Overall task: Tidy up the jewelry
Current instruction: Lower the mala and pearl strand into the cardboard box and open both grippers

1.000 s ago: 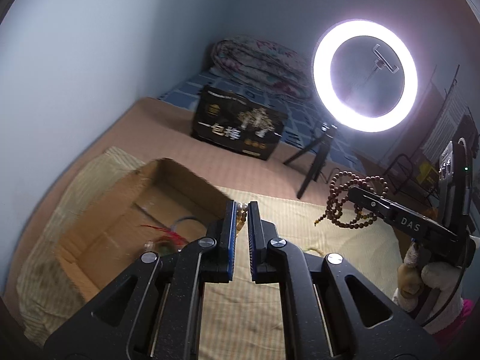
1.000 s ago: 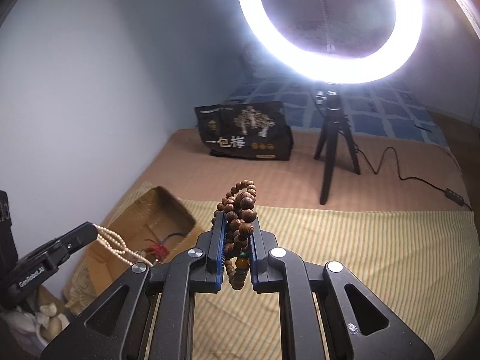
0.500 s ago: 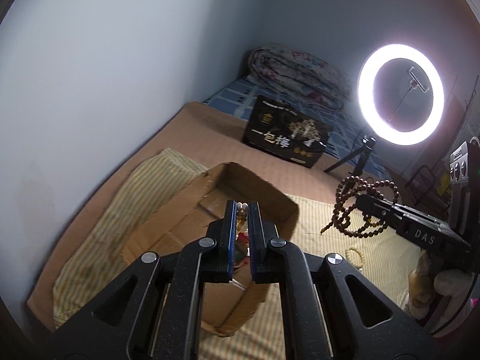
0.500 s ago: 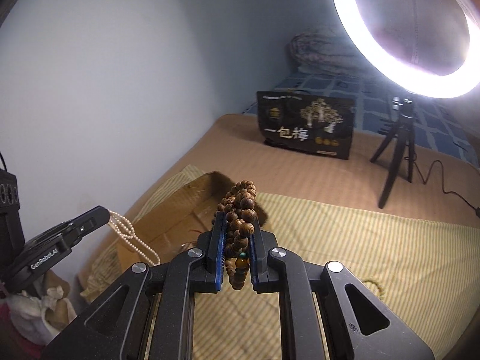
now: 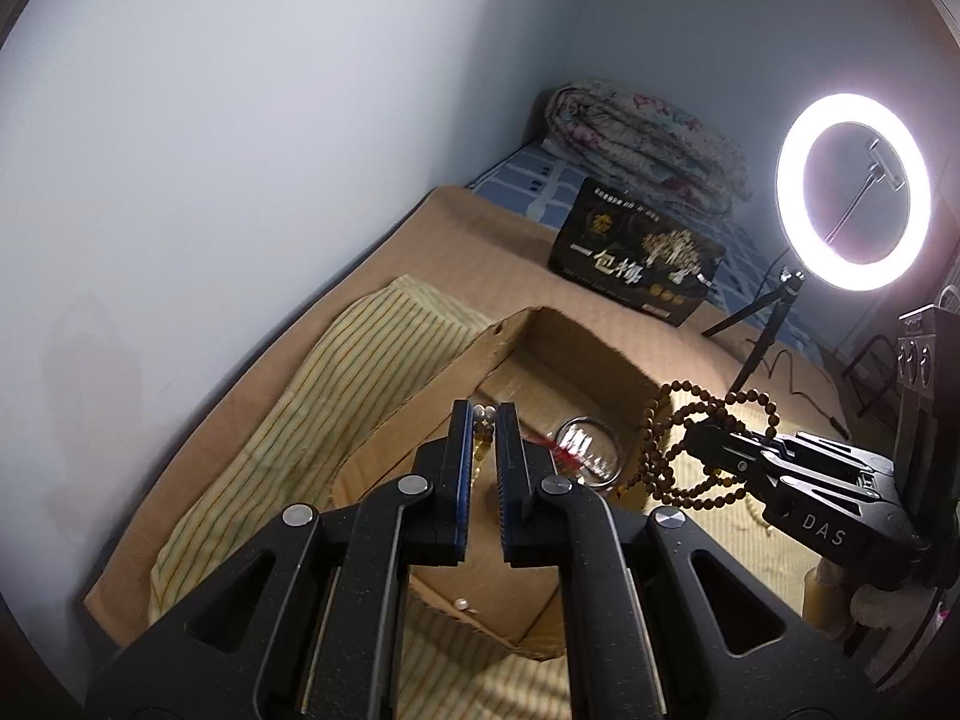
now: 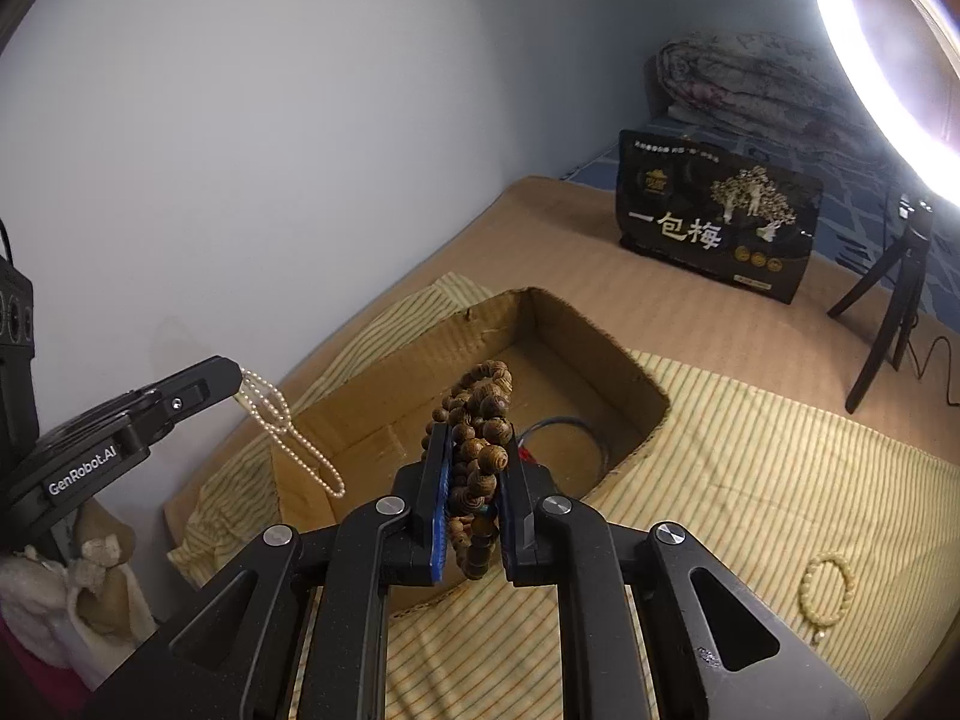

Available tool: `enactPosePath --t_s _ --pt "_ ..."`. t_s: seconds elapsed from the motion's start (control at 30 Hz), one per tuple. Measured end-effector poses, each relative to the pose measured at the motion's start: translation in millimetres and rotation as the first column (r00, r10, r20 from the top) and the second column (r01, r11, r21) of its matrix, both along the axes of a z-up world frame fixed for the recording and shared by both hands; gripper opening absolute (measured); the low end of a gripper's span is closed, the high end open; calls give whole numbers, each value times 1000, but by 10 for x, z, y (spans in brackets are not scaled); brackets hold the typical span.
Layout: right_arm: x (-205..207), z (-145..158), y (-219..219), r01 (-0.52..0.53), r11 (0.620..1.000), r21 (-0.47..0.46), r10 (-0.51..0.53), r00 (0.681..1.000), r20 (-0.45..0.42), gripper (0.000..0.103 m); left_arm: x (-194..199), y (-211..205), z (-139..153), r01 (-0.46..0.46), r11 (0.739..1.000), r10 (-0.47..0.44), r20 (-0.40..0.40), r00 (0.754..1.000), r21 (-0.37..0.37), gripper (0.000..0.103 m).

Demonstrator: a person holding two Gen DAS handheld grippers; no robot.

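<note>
Carrying two strands toward an open brown cardboard box (image 6: 480, 372) on a yellow striped cloth (image 6: 750, 462) spread over the bed, both pairs of tongs are closed tight on jewelry. The left tongs (image 5: 480, 450) pinch a thin string of small white pearl-like beads (image 6: 282, 420), whose loops dangle freely just beside the box's near-left wall. The right tongs (image 6: 474, 480) are clamped on a bunched string of dark brown wooden beads (image 6: 477, 426), with more loops trailing below the pads, poised over the box's near edge. Risk, as I judge it: the hanging pearl loop could catch on the cardboard rim and drag outside when let go, since it hangs at the wall and not clearly over the opening; the wooden strand, bundled thick between the pads, might snag on the ridged pad faces and come away only partly, or its trailing loops could drape over the near wall. Inside the box lie a thin ring-shaped bangle (image 5: 585, 450) with a red tassel (image 5: 561, 450) and a few loose pale beads, so a dropped strand may tangle with them. A pale cream bead bracelet (image 6: 828, 591) lies on the cloth, well apart from the box and not yet collected.
</note>
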State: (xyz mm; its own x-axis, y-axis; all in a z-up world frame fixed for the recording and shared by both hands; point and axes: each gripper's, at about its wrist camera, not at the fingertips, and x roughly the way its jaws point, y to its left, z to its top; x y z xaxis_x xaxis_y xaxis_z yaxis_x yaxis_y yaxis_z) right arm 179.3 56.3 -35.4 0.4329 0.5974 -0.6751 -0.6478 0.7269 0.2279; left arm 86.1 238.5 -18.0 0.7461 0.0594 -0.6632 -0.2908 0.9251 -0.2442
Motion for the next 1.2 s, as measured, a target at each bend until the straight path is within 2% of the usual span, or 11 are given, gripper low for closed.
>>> enactPosePath --t_s 0.5,0.83,0.87,0.93,1.0,1.03,1.2 --pt "89 -323 286 -30 998 -51 28 999 -40 11 60 -3 -176 10 999 -8 -63 998 30 5" --pt "97 -391 338 -40 998 -52 38 998 -42 12 88 25 -219 10 1000 -9 -79 997 23 5" --pt "93 -393 348 -43 997 -56 41 998 -41 14 91 26 -219 10 1000 -8 -80 997 24 5" --pt "88 -388 362 -44 997 -64 42 998 -36 27 98 25 -226 9 999 -6 -85 996 33 7" --pt "79 -376 358 -36 997 -64 35 999 -26 52 104 17 -231 8 999 -4 -86 996 38 27" --pt "79 -368 348 -28 998 -62 27 999 -18 55 103 17 -232 6 999 -2 -82 997 39 41" --pt "127 -348 283 9 998 -66 -10 1000 -11 60 95 11 -208 -1 999 5 -73 997 49 43"
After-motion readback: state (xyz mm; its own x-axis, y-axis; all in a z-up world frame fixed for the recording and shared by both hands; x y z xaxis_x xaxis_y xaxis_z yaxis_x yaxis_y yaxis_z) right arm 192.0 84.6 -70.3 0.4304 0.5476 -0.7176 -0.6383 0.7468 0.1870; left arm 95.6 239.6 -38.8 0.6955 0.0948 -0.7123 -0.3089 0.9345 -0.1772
